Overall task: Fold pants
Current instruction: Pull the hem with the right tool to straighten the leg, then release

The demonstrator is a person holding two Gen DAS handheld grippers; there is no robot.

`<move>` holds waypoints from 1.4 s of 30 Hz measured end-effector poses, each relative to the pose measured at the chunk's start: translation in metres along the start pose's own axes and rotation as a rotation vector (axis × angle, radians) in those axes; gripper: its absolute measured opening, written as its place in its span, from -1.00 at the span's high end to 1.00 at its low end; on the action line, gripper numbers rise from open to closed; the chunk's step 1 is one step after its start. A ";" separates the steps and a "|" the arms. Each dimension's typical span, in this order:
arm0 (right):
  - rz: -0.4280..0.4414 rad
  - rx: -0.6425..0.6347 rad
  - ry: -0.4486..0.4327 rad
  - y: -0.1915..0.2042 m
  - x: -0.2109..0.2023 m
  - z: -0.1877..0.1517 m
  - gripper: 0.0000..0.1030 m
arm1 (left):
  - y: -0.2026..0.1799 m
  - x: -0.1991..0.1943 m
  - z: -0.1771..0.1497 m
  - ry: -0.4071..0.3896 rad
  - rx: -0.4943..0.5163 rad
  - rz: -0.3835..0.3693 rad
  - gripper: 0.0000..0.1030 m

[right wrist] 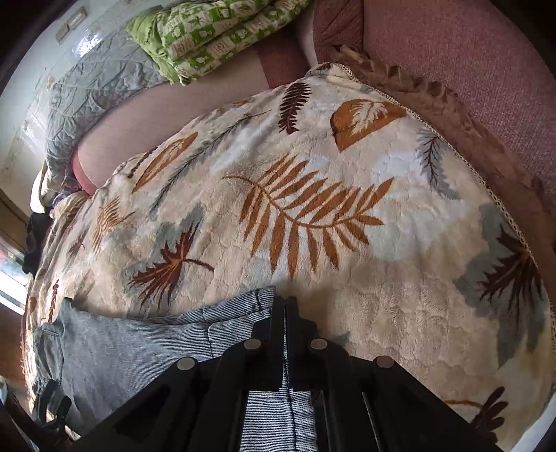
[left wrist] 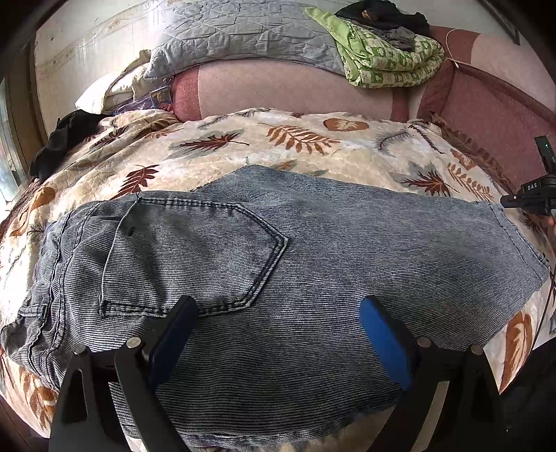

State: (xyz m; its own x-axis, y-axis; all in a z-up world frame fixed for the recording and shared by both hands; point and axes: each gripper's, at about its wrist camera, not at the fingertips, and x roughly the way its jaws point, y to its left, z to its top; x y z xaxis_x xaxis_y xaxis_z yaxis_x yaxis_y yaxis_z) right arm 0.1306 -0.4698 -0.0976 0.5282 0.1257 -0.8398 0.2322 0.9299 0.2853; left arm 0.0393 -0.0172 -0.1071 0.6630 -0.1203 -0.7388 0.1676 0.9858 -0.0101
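Note:
Blue-grey jeans [left wrist: 278, 250] lie flat across a leaf-patterned blanket [left wrist: 312, 146], waist and back pocket [left wrist: 194, 257] to the left, leg hem to the right. My left gripper [left wrist: 278, 306] hovers over the near thigh area, open, blue pads wide apart with only flat denim below. In the right wrist view my right gripper [right wrist: 285, 300] is shut on the hem edge of the jeans [right wrist: 139, 340], with denim pinched between the black fingers [right wrist: 271, 323]. Part of the right gripper's body [left wrist: 531, 198] shows at the far right of the left wrist view.
A pink sofa back [left wrist: 278, 90] rises behind the blanket, carrying a grey quilt [left wrist: 243, 31] and a folded green blanket [left wrist: 385, 59]. A black garment [left wrist: 62, 139] lies at the left edge. The blanket's fringed edge [right wrist: 451, 104] meets the sofa arm on the right.

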 end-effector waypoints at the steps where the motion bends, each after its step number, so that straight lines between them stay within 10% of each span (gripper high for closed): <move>1: 0.001 0.003 0.016 -0.001 0.003 0.001 0.97 | 0.000 0.000 0.000 0.000 0.002 0.000 -0.83; 6: 0.045 0.045 0.032 -0.005 0.009 0.001 0.62 | 0.001 -0.001 0.000 -0.004 -0.004 0.000 -0.83; 8: 0.019 0.050 0.032 -0.006 0.007 0.000 -0.46 | 0.001 -0.001 0.000 -0.006 -0.007 -0.002 -0.83; 9: 0.014 0.044 0.016 -0.006 0.003 -0.001 -0.51 | 0.001 -0.001 0.001 -0.007 -0.009 -0.003 -0.83; 15: 0.027 0.025 0.048 -0.006 0.008 -0.001 -0.34 | 0.002 -0.002 0.001 -0.009 -0.011 -0.005 -0.83; 20: 0.009 -0.018 0.081 0.002 0.019 -0.002 0.63 | 0.004 -0.002 0.001 -0.008 -0.022 -0.001 -0.83; 31: -0.002 -0.108 -0.032 0.021 -0.001 0.007 0.70 | 0.001 0.002 0.001 0.001 -0.009 0.005 -0.83; 42: 0.113 0.001 -0.089 0.014 -0.048 -0.029 0.23 | 0.001 -0.010 0.002 -0.046 -0.008 0.005 -0.83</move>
State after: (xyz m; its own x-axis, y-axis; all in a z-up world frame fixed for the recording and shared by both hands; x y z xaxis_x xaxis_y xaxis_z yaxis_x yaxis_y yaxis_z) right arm 0.0848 -0.4522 -0.0671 0.6212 0.1987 -0.7580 0.1680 0.9111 0.3765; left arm 0.0344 -0.0152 -0.0987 0.6968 -0.1202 -0.7071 0.1582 0.9873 -0.0120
